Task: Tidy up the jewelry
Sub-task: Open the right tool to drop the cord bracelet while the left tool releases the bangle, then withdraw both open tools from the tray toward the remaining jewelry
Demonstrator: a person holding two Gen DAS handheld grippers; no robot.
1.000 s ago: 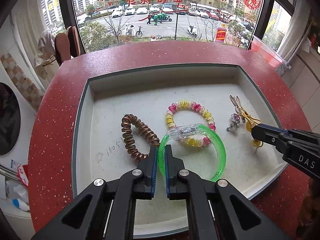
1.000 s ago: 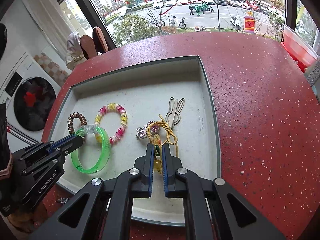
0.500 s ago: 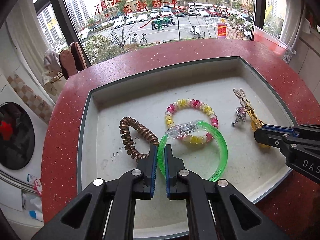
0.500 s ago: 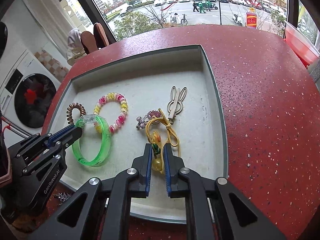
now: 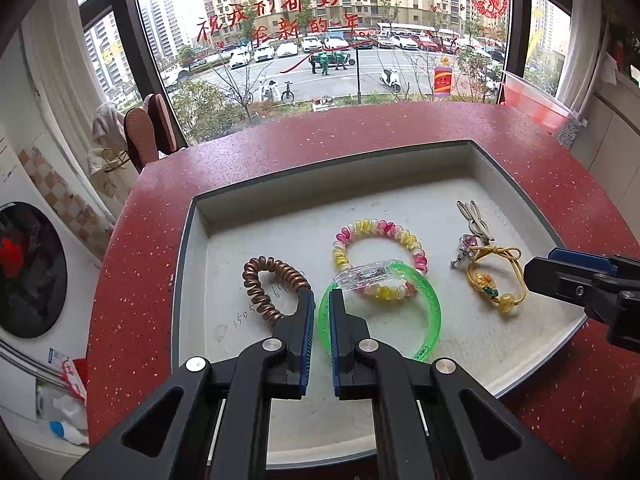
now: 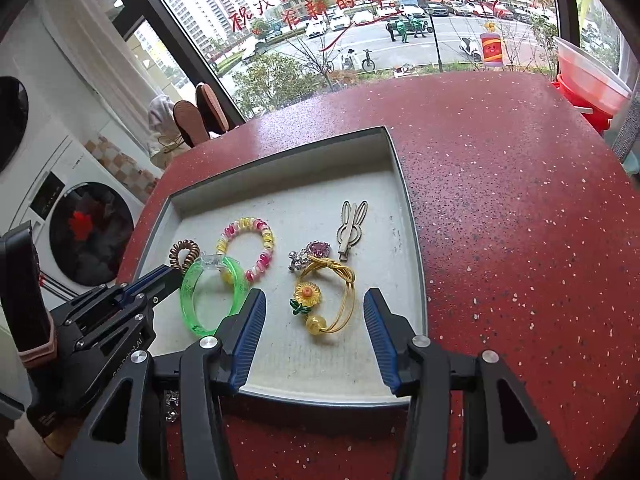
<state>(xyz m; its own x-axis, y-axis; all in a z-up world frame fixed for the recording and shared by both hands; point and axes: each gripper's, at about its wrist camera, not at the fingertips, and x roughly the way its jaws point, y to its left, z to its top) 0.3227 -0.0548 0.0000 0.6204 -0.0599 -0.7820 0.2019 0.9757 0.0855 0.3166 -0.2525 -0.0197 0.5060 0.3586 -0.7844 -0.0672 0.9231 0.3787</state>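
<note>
Inside the grey tray (image 6: pixel 404 184) on the red tabletop (image 6: pixel 520 208), the left gripper (image 5: pixel 319 312) pinches the green bangle (image 5: pixel 432 312); the right gripper (image 6: pixel 314 312), jaws wide apart, straddles the yellow flower bracelet (image 6: pixel 320 300).

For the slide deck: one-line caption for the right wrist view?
Open right gripper above yellow flower hair tie in grey tray; left gripper grips green bangle.

Glossy translucent plastic bangle (image 5: pixel 424 308), speckled stone counter (image 6: pixel 520 240)
</note>
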